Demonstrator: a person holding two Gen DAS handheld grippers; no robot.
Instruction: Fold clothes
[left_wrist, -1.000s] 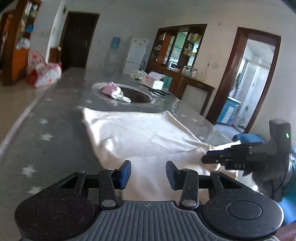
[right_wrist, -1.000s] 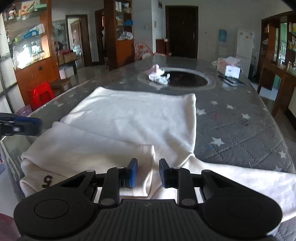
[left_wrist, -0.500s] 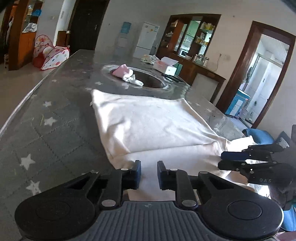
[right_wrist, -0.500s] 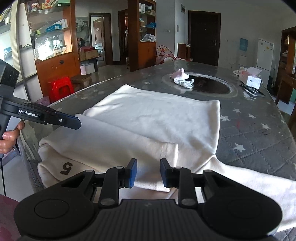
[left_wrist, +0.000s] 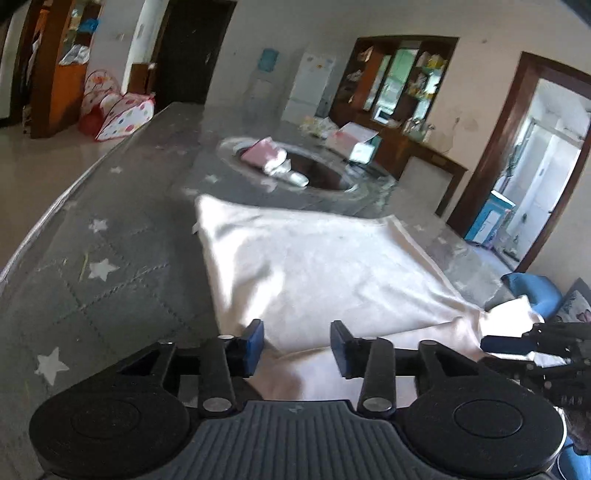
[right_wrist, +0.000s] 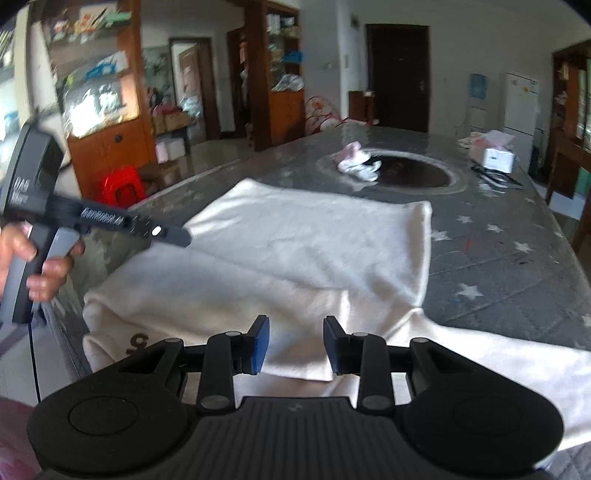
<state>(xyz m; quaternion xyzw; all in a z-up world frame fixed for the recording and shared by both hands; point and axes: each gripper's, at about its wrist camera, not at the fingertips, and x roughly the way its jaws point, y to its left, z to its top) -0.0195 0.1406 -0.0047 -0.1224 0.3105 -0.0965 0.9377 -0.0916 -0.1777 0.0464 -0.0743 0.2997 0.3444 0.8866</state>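
Note:
A cream-white garment (right_wrist: 306, 251) lies spread on the grey star-patterned table (right_wrist: 491, 258), one sleeve folded across its near part, a dark "5" print near the front edge. It also shows in the left wrist view (left_wrist: 317, 273). My left gripper (left_wrist: 297, 347) is open and empty above the garment's near left edge; from the right wrist view it (right_wrist: 177, 236) shows at the left, held by a hand. My right gripper (right_wrist: 295, 349) is open and empty just above the folded sleeve; it (left_wrist: 517, 341) shows at the far right of the left wrist view.
A pink and white bundle of small clothes (right_wrist: 356, 164) lies at the rim of a dark round inset (right_wrist: 410, 173) in the table's middle. A tissue box (right_wrist: 496, 155) stands at the far right. A red stool (right_wrist: 122, 186) stands on the floor left of the table.
Both grippers' jaws have opened wider. The left gripper has moved forward over the garment's left edge. The view is blurred with motion.

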